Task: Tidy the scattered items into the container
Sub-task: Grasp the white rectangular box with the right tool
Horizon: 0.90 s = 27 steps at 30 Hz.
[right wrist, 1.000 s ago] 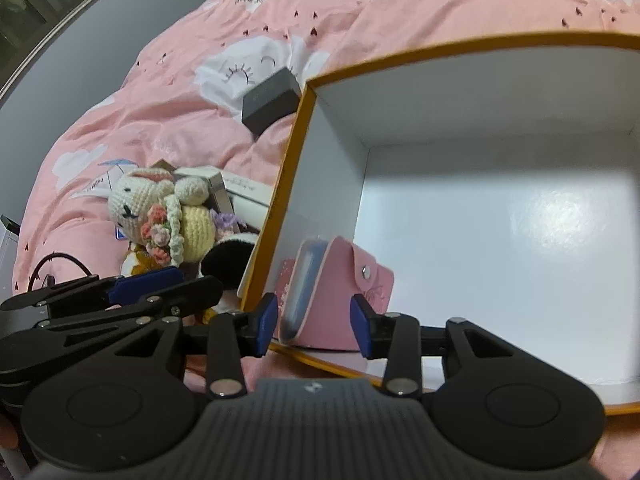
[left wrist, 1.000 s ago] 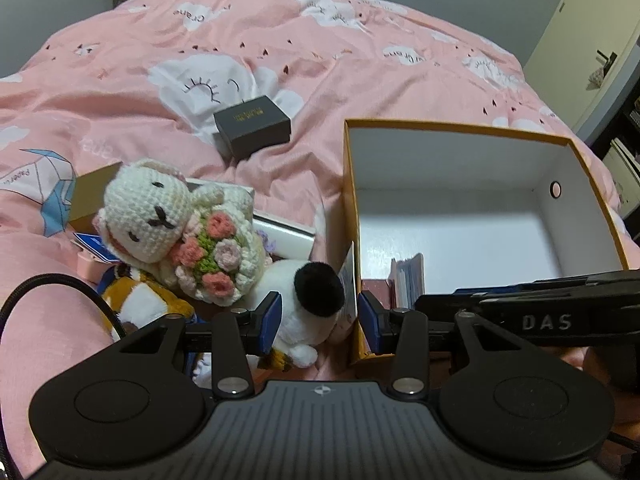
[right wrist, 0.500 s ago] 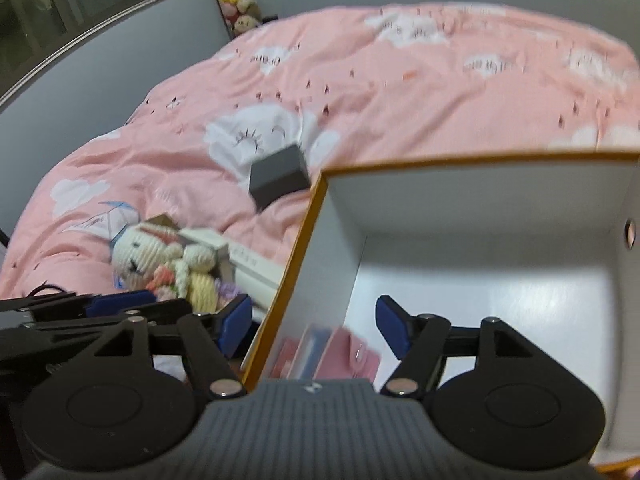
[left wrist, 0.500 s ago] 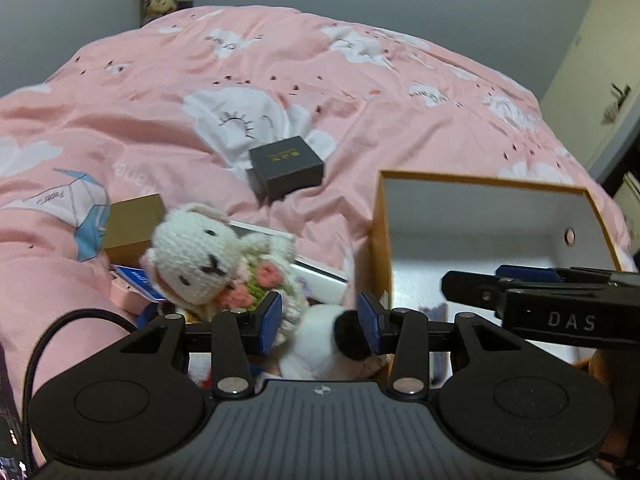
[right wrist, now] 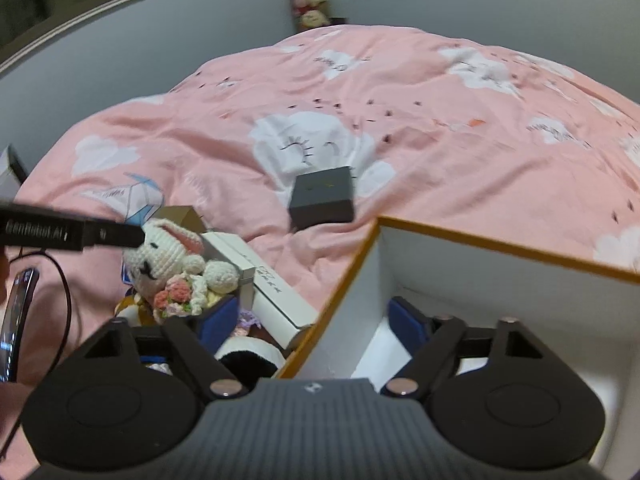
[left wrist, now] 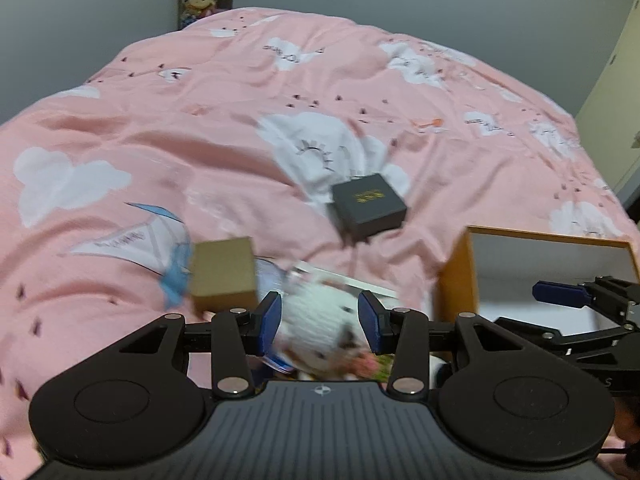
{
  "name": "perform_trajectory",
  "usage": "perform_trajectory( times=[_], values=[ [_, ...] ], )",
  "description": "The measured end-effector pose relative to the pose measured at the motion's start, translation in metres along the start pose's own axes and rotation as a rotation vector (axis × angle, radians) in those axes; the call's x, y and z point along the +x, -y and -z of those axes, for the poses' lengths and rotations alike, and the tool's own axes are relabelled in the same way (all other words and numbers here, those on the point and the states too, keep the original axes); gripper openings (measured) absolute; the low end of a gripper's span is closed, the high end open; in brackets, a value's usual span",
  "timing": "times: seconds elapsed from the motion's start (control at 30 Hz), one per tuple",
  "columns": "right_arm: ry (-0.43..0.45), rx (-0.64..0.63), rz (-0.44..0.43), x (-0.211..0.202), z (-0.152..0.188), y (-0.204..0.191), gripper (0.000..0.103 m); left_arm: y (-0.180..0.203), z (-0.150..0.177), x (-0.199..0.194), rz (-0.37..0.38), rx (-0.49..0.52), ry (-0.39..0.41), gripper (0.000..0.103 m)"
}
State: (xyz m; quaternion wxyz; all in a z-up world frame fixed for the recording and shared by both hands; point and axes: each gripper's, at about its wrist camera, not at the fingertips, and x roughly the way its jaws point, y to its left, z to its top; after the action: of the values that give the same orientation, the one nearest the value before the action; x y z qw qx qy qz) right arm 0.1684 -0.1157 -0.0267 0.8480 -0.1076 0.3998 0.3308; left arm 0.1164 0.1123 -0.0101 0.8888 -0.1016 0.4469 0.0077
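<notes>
Both grippers are over the bed, and neither one holds anything.

The right gripper (right wrist: 314, 318) has its jaws wide apart, astride the orange edge of the container (right wrist: 508, 250) at lower right. The left gripper (left wrist: 319, 322) is partly open above the blurred crochet bunny (left wrist: 316, 320). The black box (left wrist: 369, 205) lies on the pink duvet (left wrist: 200, 132) in the frame centre, and the brown box (left wrist: 223, 274) at the left of it.

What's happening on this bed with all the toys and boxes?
A person is tidying loose things into an orange-edged box using two hand-held grippers. The right gripper straddles the box's corner, jaws open and empty. The left gripper hangs over the crocheted bunny, not gripping it. The black box, tan box and long white box lie outside on the pink quilt.
</notes>
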Motion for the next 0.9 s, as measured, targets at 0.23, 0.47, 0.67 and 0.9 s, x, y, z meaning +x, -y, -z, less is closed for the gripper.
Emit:
perform_trajectory(
  times=[0.23,0.47,0.67,0.9],
  values=[
    [-0.067,-0.024,-0.074,0.028,-0.024,0.005,0.057,-0.024,-0.026,0.014,-0.045,0.033,-0.063,0.05],
    [-0.136,-0.079,-0.169,0.06,-0.041,-0.004,0.052,-0.028,-0.038,0.039,-0.109,0.182,-0.144,0.054],
    [-0.186,-0.156,-0.228,0.086,-0.056,-0.019,0.051,-0.039,-0.046,0.062,-0.08,0.165,-0.222,0.058],
    [-0.253,-0.18,-0.277,0.112,-0.067,-0.018,0.051,-0.037,-0.049,0.075,-0.066,0.188,-0.241,0.059]
  ],
)
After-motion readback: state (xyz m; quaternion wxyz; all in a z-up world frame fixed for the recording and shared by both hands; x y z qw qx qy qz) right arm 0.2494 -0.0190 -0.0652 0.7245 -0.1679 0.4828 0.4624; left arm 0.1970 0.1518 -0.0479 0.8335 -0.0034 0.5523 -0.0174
